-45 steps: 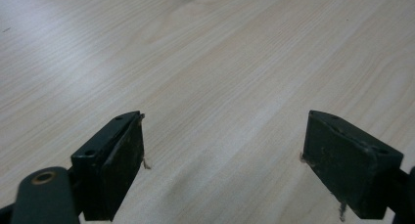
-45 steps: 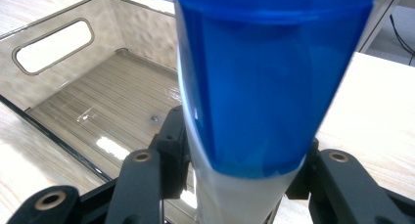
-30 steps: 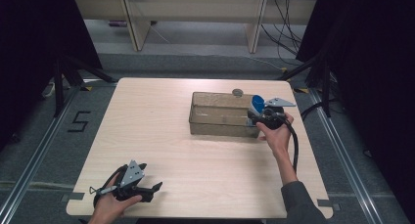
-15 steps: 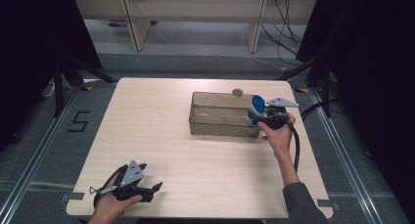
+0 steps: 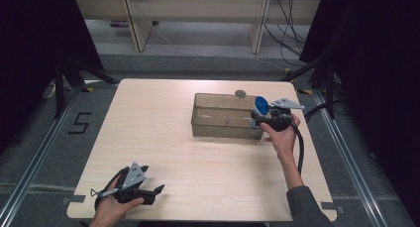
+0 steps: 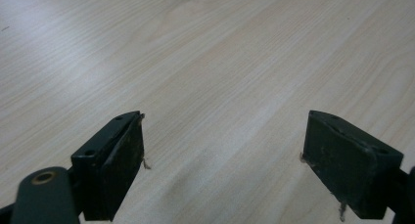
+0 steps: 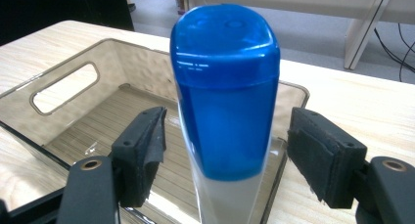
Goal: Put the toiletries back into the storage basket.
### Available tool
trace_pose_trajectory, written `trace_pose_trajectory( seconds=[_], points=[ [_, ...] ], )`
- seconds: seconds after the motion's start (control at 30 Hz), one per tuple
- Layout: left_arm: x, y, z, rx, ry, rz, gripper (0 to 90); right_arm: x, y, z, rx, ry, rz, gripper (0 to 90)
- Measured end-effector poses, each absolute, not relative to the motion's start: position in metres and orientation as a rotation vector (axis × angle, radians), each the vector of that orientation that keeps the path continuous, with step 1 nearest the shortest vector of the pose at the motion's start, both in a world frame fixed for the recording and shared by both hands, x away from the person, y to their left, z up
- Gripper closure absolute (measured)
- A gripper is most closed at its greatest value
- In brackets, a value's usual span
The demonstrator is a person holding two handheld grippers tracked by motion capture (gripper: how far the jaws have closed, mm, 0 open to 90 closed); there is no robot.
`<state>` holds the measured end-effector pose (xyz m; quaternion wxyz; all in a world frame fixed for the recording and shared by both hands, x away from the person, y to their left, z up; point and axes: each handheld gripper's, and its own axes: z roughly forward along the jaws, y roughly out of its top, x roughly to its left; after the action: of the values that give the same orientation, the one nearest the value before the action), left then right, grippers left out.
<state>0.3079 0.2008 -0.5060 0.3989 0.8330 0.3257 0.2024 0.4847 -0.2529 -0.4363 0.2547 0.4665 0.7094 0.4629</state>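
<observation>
Blue-capped bottle stands between open right tongs over bin.

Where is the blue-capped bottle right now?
The blue-capped bottle stands between the right gripper's open jaws, over the right end of the clear bin, seen in the high view.

Even overhead light on the table, dark surroundings, soft blur in close views.

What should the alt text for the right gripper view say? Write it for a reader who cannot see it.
A blue-capped bottle rises between the open jaws of the right tool, with a gap on each side. Behind it is a clear bin with a handle slot, on a pale wooden table.
</observation>
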Motion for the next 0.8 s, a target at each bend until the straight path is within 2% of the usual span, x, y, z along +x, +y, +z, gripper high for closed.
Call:
trace_pose_trajectory(
  seconds=[0.8],
  points=[
    [0.308, 0.201, -0.506, 2.106, 0.827, 0.513, 15.1, 0.474, -0.261, -0.429, 1.258, 1.899, 1.274, 29.8]
  ],
)
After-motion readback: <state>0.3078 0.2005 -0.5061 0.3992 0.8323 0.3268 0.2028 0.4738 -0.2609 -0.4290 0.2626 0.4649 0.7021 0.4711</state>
